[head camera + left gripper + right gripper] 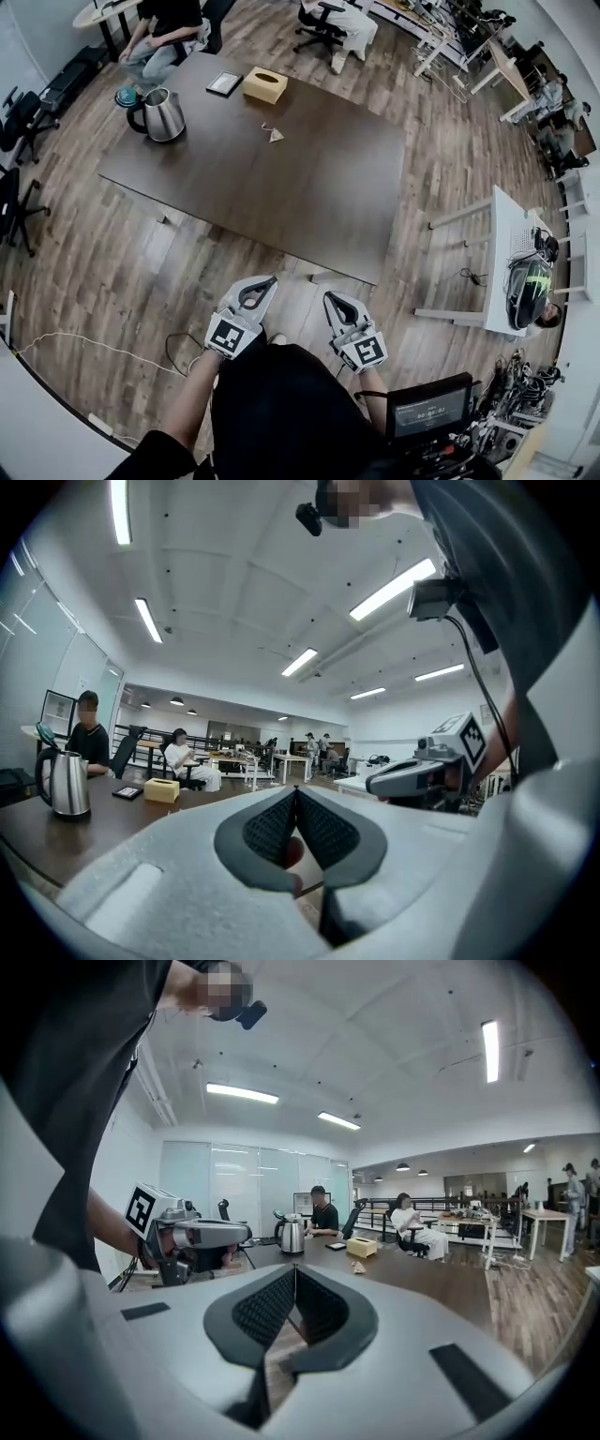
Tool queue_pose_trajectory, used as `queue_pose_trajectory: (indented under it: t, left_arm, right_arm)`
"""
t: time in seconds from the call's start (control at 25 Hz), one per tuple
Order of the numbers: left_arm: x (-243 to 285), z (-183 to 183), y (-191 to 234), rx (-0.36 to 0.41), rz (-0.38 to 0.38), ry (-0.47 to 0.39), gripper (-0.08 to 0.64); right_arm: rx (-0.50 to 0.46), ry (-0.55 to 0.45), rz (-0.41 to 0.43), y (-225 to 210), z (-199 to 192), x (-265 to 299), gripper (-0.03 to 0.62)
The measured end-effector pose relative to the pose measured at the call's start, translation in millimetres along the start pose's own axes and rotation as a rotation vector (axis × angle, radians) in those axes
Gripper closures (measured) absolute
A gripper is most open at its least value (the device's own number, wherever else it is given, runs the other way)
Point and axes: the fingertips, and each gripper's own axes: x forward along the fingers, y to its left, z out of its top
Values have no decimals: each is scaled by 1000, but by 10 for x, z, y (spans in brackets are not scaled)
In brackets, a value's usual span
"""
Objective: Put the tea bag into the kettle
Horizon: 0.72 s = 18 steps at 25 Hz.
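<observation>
Both sets of jaws closed and empty, the white left gripper [266,282] and right gripper [331,299] hover nearside, off the dark wooden worktop [309,187]; the small pale tea bag [275,135] lies on it, well right of the steel kettle [161,114].

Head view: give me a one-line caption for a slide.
Left gripper and right gripper held shut near the body, short of the table where tea bag and kettle sit apart.

Small pale pyramid tea bag [276,136] lying mid-table, well apart from upright steel kettle [162,114], black handle, near far-left corner
</observation>
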Motion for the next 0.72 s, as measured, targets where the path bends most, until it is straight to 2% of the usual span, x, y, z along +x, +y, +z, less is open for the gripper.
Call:
queue_pose_trajectory:
  t: [0.12, 0.2, 0.32, 0.4, 0.52, 0.64, 0.72]
  left_arm:
    - [31, -29, 174, 58, -55, -5, 558]
    - [5, -59, 276, 65, -56, -4, 558]
    - [-78, -66, 485, -17, 26, -41, 558]
    - [-200, -109, 646, -55, 90, -36, 558]
    - [-284, -195, 750, -49, 122, 35, 558]
    - [-181, -201, 780, -51, 138, 25, 558]
    - [-85, -173, 826, -40, 142, 59, 558]
  right_arm:
    - [-40, 22, 23, -21, 58, 268, 586]
    - [-45, 35, 29, -63, 41, 420, 586]
    - [-53, 52, 57, -174, -23, 699, 586]
    - [-55, 56, 85, -167, -35, 899, 586]
    - [-45, 65, 90, -175, -28, 994, 586]
    - [-47, 66, 104, -331, 3, 1050, 586]
    - [-32, 56, 110, -446, 18, 1119, 586]
